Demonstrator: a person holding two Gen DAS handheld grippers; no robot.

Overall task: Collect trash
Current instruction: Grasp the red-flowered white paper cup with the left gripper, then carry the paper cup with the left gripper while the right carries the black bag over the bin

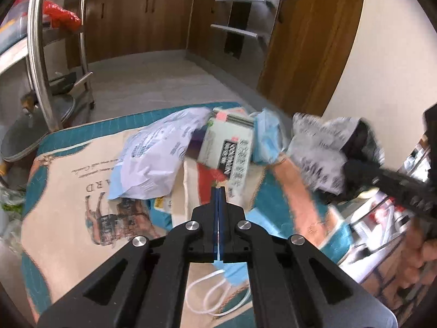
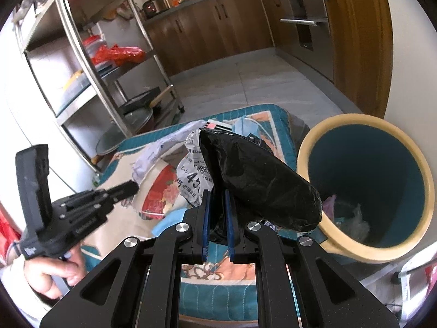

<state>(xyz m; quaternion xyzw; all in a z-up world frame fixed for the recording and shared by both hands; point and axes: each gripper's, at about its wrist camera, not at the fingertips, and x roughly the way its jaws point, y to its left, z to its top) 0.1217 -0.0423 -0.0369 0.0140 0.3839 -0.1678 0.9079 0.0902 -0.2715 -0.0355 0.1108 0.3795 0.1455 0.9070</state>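
Observation:
My left gripper [image 1: 220, 190] is shut on a blue face mask [image 1: 232, 274]; its white ear loops hang under the fingers, above the patterned tablecloth [image 1: 62, 191]. My right gripper [image 2: 218, 194] is shut on a grey courier bag with a black inside [image 2: 259, 186], held up just left of the bin [image 2: 306, 147]. The bin has a cream rim, a teal inside and some rubbish at the bottom. On the cloth lie a white mailer bag [image 1: 155, 153], a printed carton [image 1: 229, 147] and another blue mask [image 1: 266, 139]. The left gripper [image 2: 133, 186] also shows in the right wrist view, and the right gripper [image 1: 352, 164] in the left wrist view.
A steel shelf rack [image 2: 90, 63] with pans and red bags stands left of the table. Brown kitchen cabinets [image 1: 142, 19] and an oven [image 2: 303, 22] line the far walls. Grey floor [image 1: 169, 82] lies between them and the table. A person's hand [image 2: 46, 273] holds the left gripper.

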